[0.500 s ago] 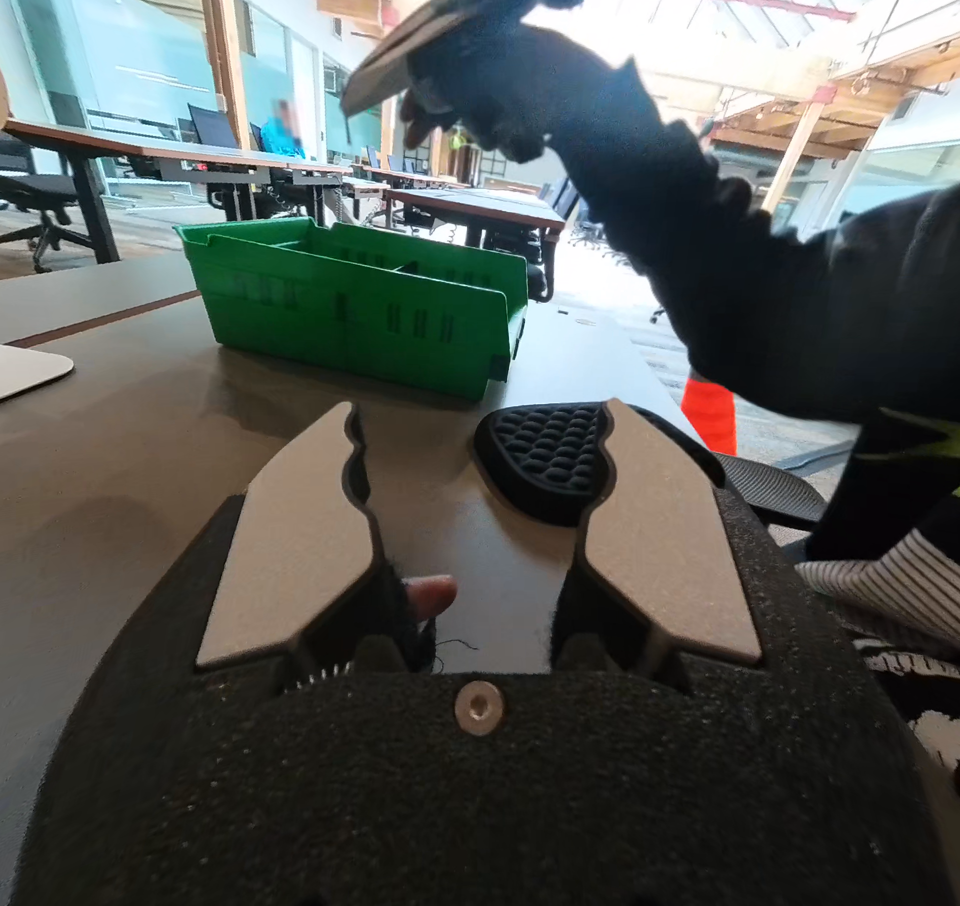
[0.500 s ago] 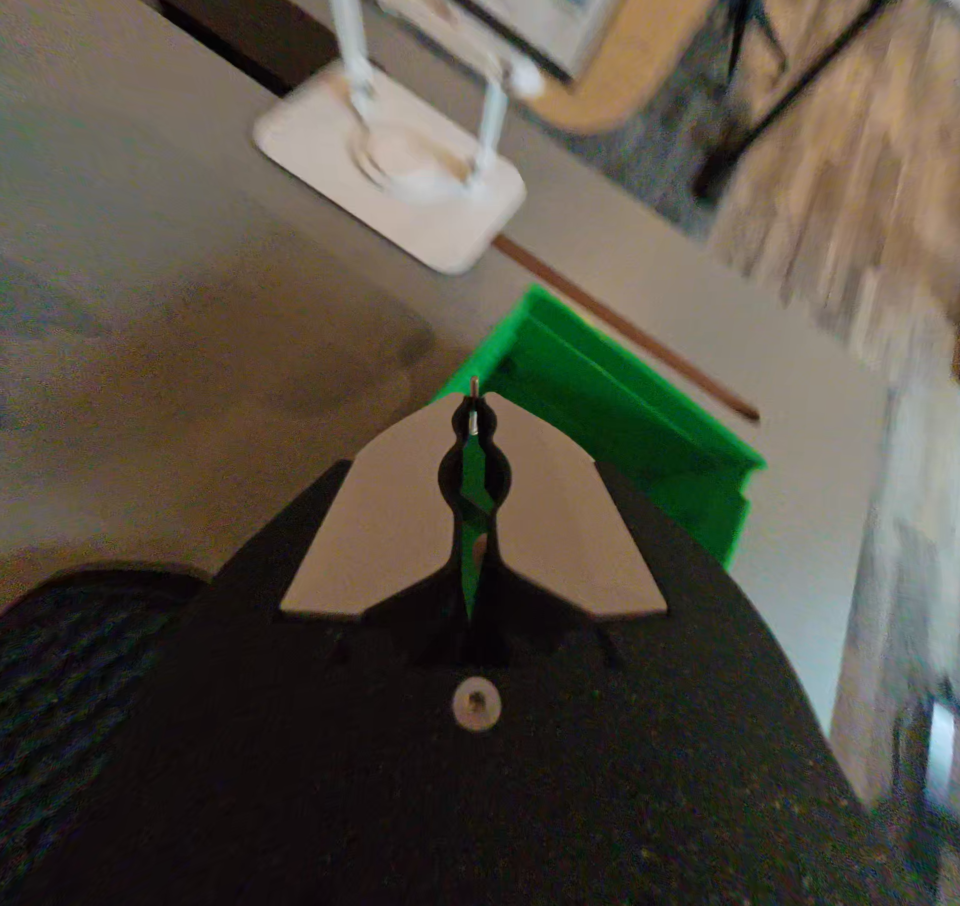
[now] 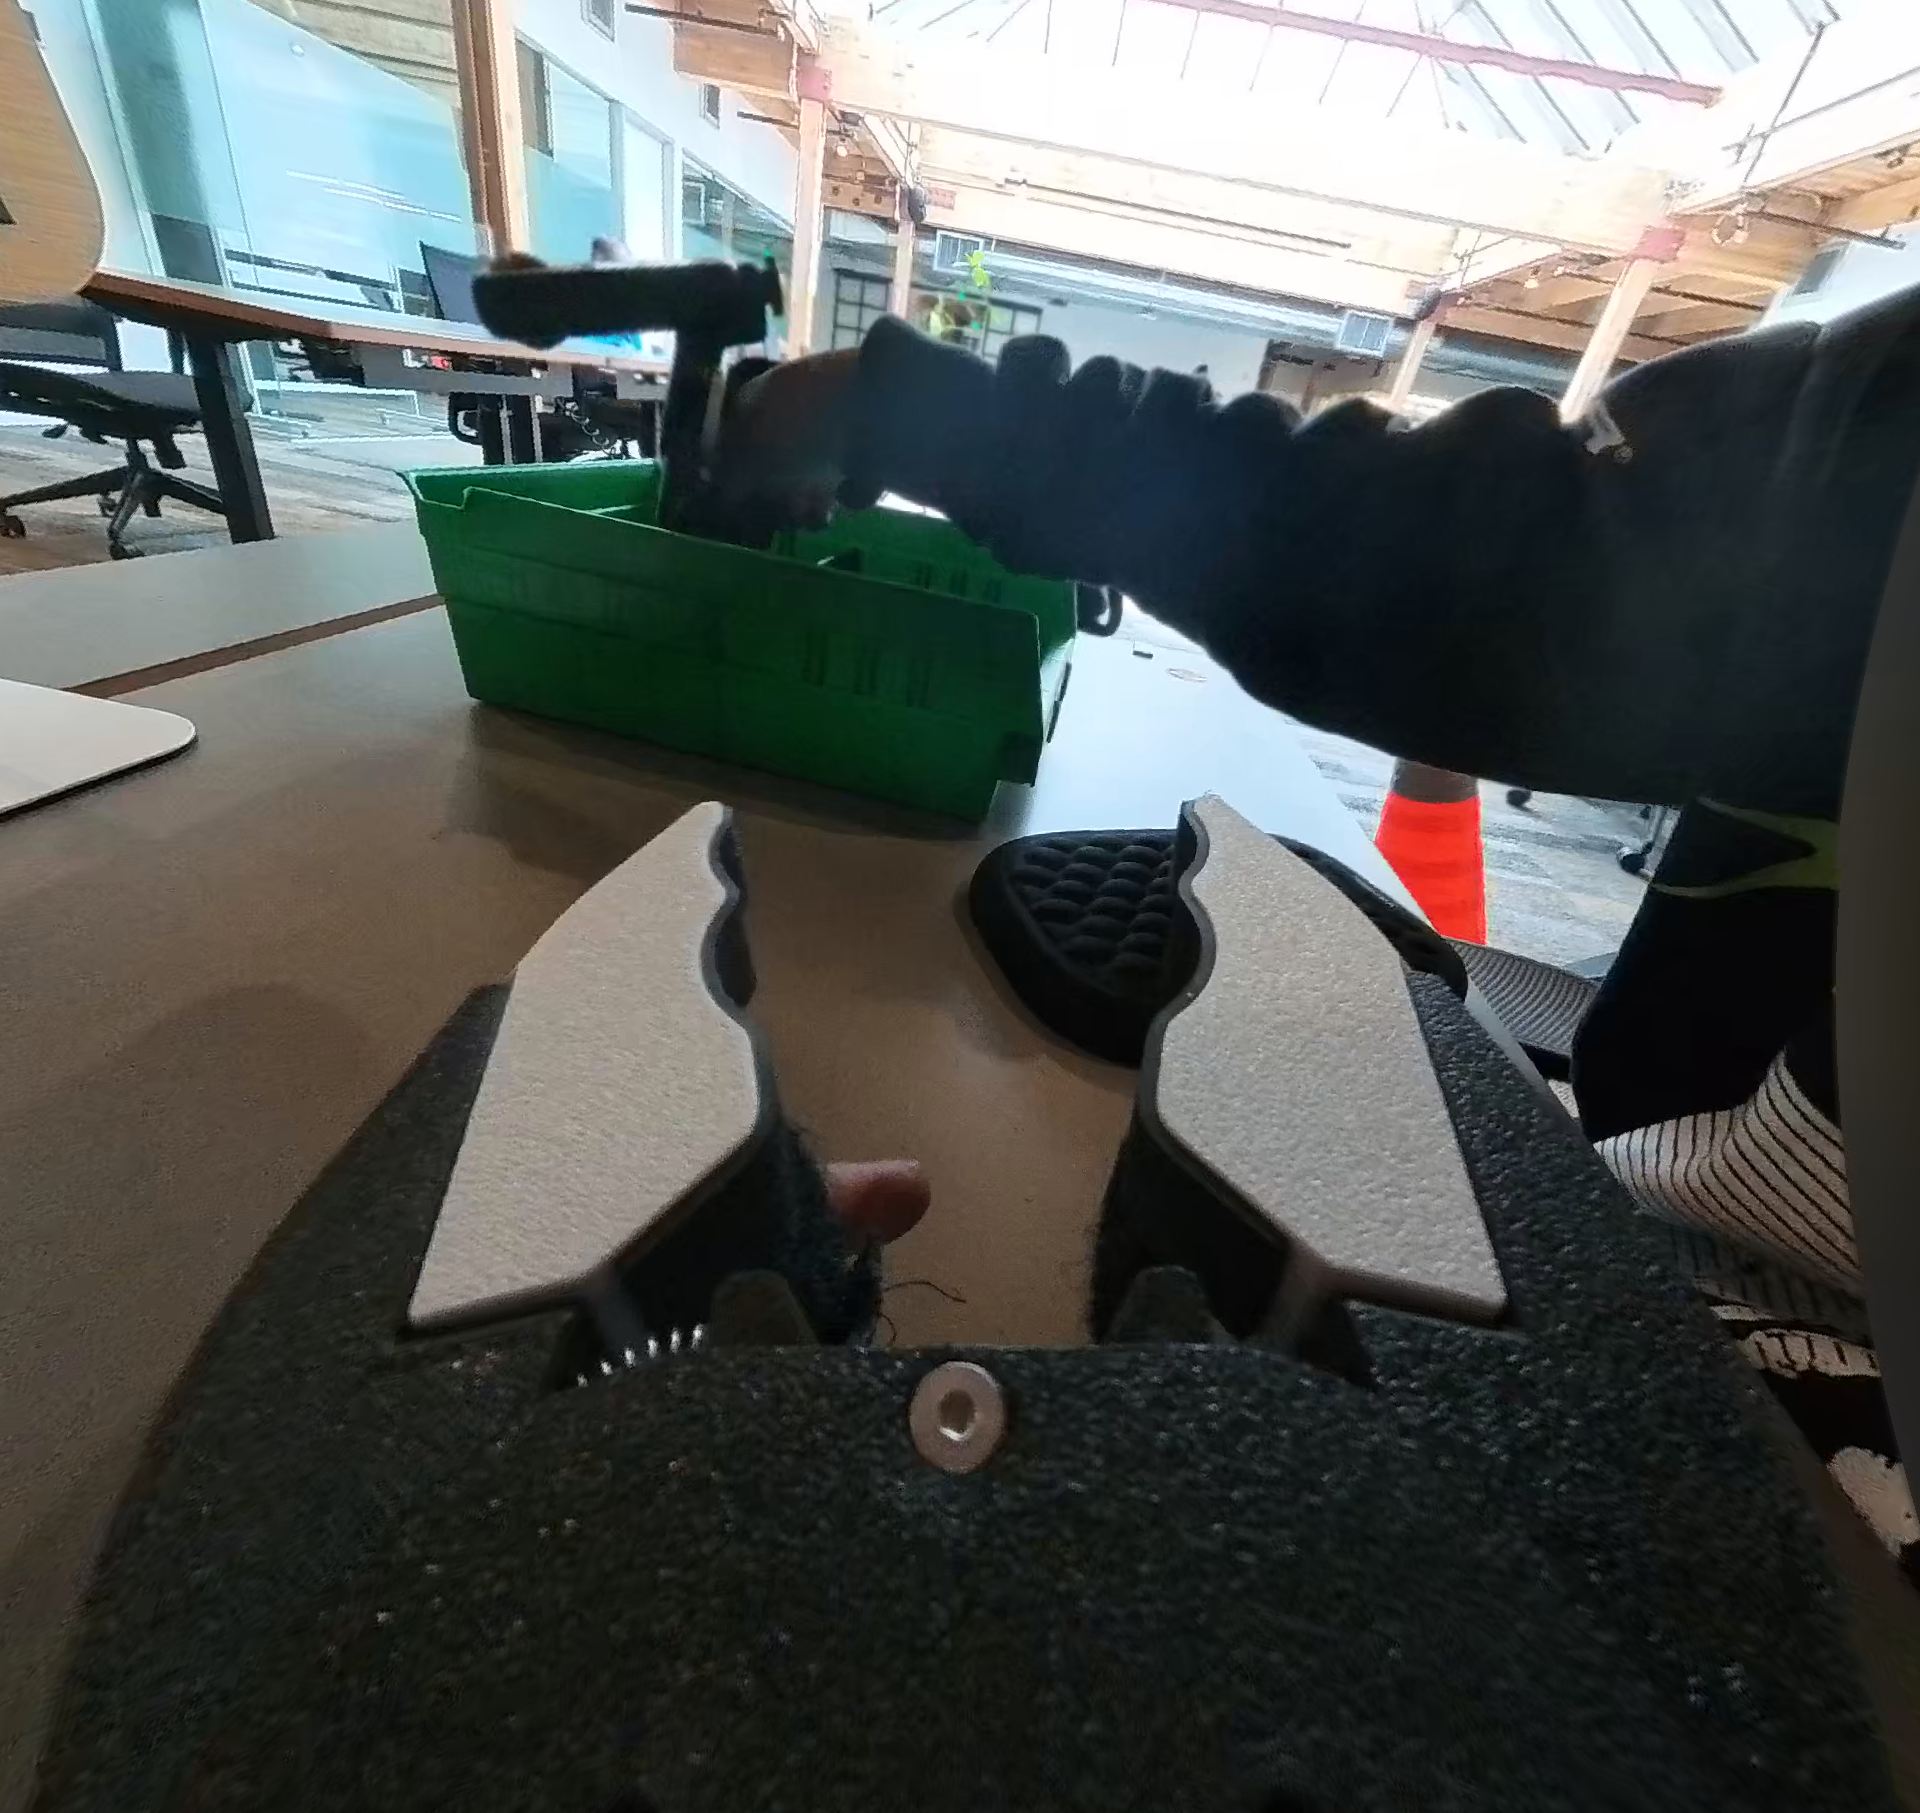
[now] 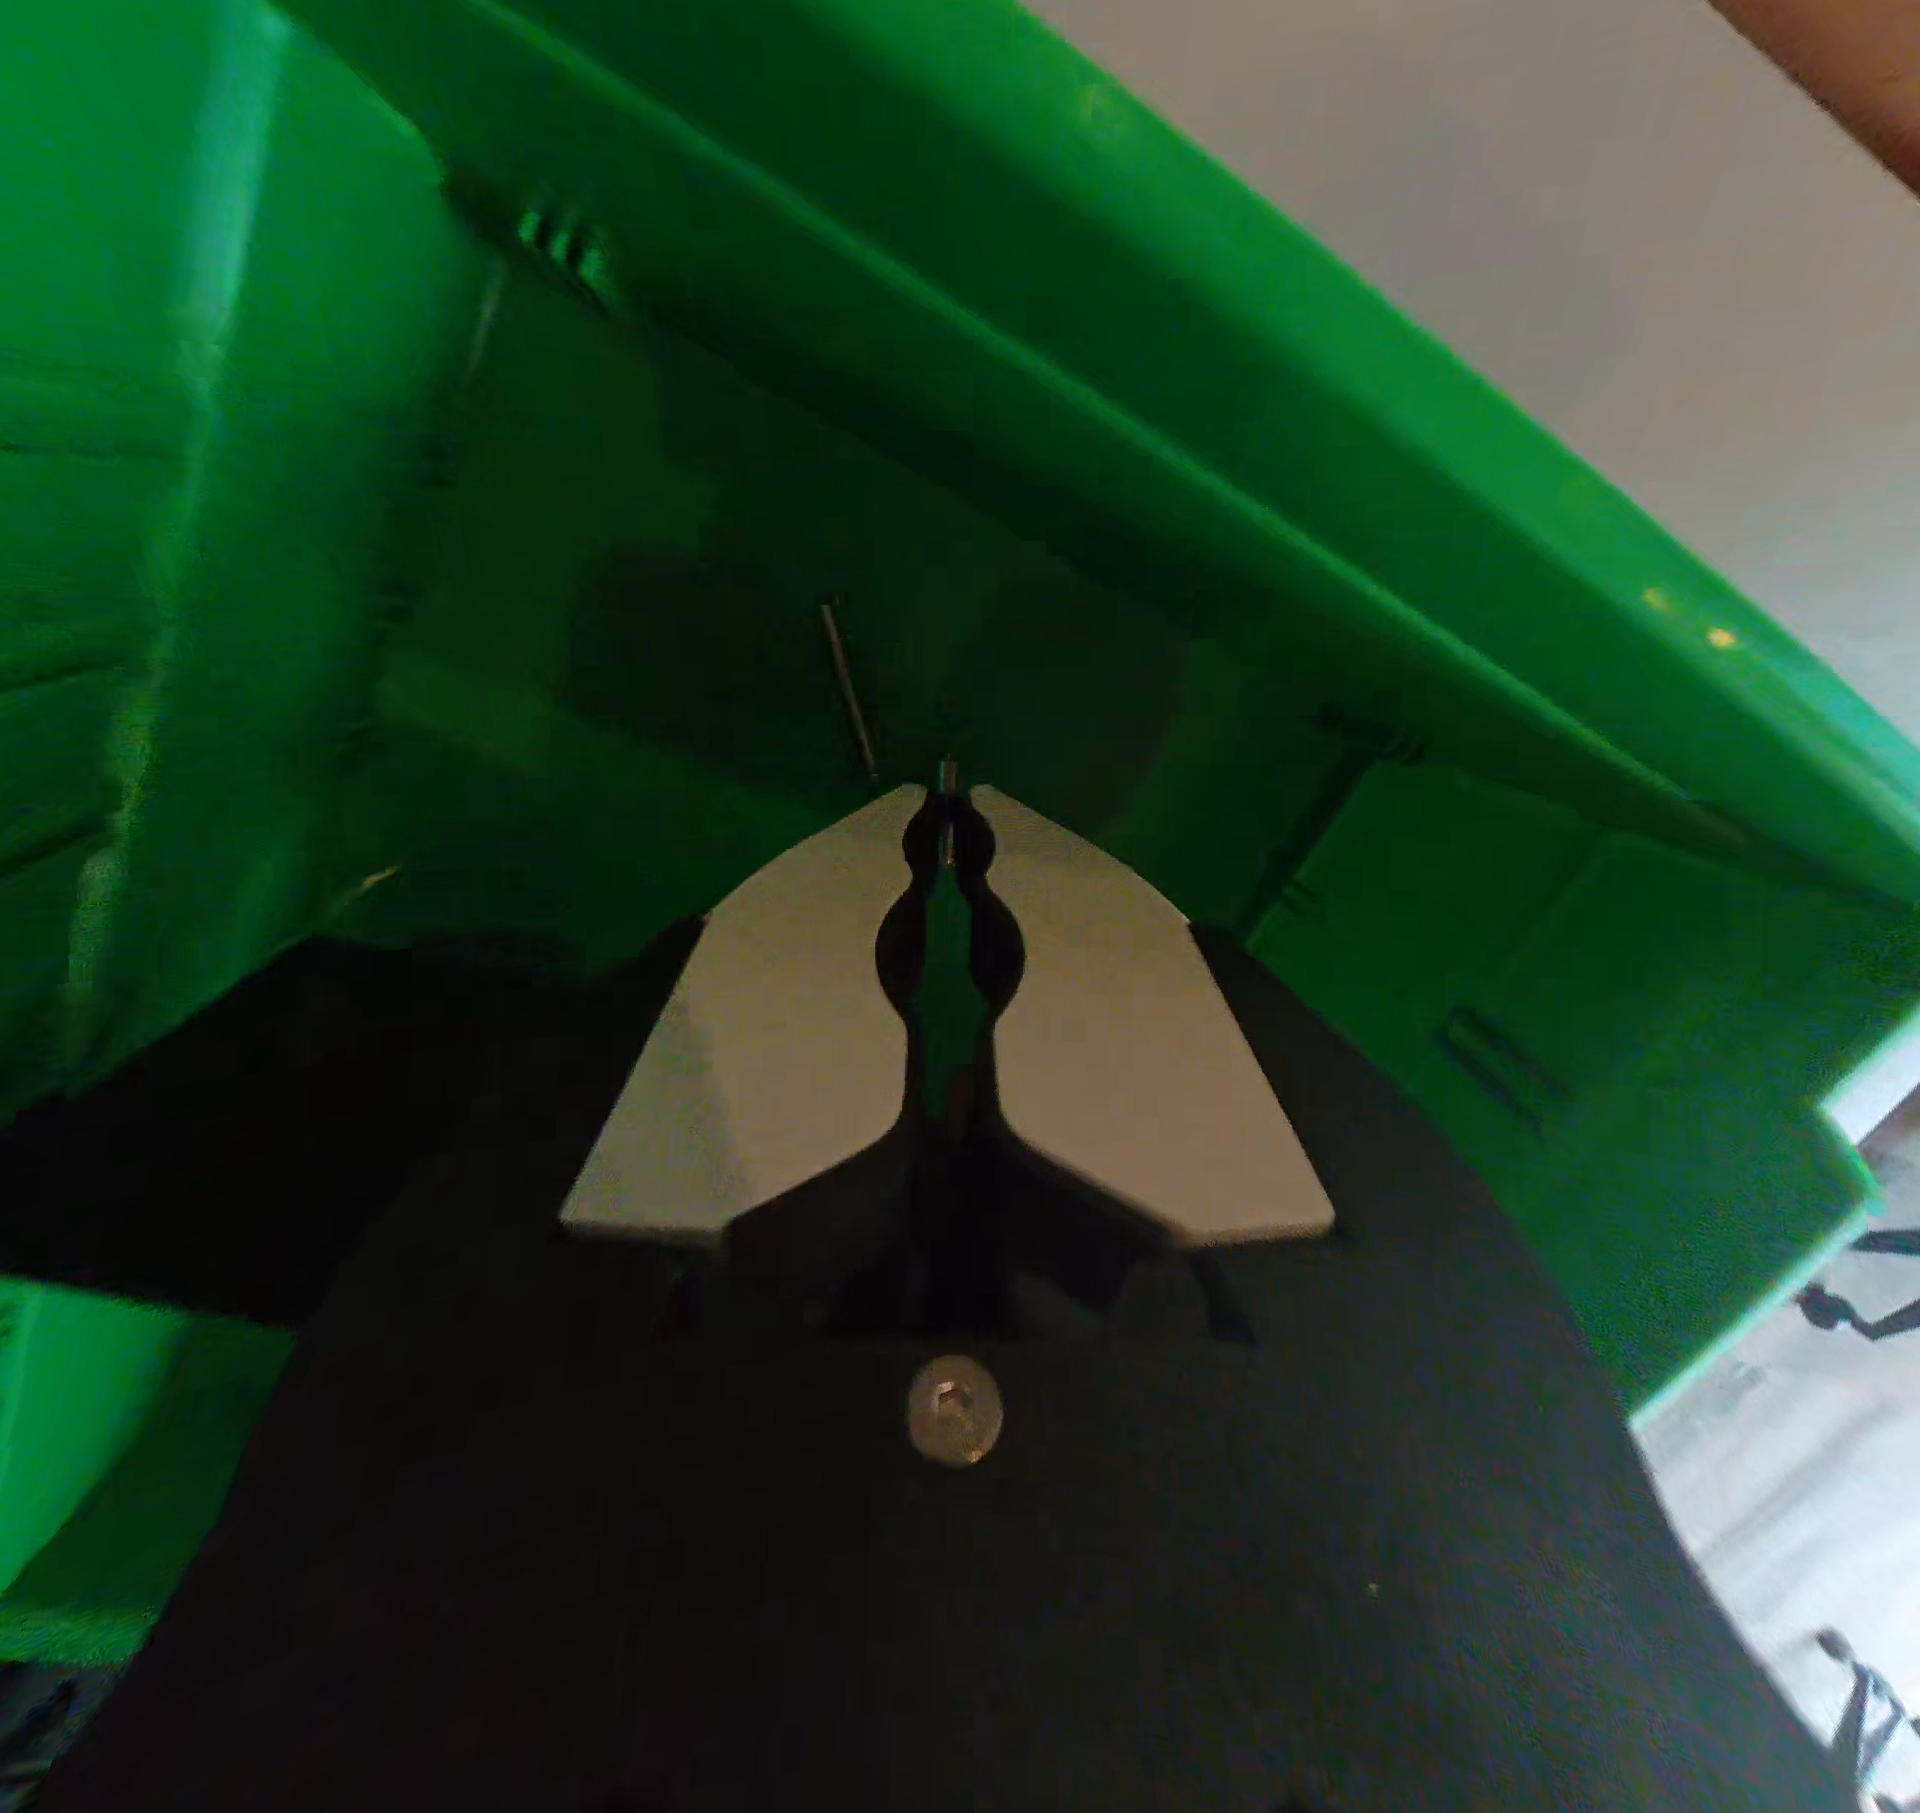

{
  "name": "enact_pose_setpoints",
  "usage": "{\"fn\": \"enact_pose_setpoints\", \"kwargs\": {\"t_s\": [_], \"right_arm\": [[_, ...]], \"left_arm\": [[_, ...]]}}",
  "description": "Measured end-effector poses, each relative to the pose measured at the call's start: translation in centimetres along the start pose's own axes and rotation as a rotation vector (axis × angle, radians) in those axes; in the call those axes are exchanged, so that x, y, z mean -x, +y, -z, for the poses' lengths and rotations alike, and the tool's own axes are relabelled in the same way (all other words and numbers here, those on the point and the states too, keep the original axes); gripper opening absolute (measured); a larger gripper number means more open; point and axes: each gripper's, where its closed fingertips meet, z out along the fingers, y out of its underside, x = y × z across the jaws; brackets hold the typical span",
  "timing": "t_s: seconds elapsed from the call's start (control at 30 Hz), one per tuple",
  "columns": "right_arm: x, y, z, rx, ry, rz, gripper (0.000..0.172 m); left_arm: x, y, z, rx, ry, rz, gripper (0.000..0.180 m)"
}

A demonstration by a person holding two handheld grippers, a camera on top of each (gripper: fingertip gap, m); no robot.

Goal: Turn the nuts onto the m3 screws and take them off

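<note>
**Lowering a clamped screw into the green bin**

Reaching into the green parts bin, the right gripper has its fingers closed on a thin metal screw, whose tip projects just past the fingertips. A second slender metal screw lies on the shaded bin floor, just beyond and left of the tips. From the left wrist view, the same bin stands on the grey table, with the right gripper dipped inside it, its tips hidden by the wall, held on a dark sleeve. The left gripper hovers low over the table, fingers spread wide and grasping nothing. No nut can be made out.
</note>
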Motion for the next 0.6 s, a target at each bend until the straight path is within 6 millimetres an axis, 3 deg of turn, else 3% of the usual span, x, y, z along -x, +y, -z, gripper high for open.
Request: {"fn": "enact_pose_setpoints", "kwargs": {"t_s": [0.23, 0.37, 0.5, 0.6], "right_arm": [[0.0, -0.1, -2.0, 0.052, 0.004, -0.023, 0.002], [0.1, -0.6, -1.7, 0.029, 0.012, -0.027, 0.01], [-0.1, -1.0, 0.6, -0.047, 0.063, -0.032, 0.024], [0.5, -2.3, 4.4, -0.231, 0.11, -0.055, 0.029]], "left_arm": [[-0.1, 0.1, 0.0, 0.005, -0.001, -0.007, 0.076], [-0.1, 0.1, -0.1, 0.009, -0.004, -0.009, 0.075], [-0.2, 0.1, -0.1, 0.014, -0.003, -0.017, 0.075], [-0.2, 0.1, -0.1, 0.013, -0.008, -0.021, 0.074]]}}
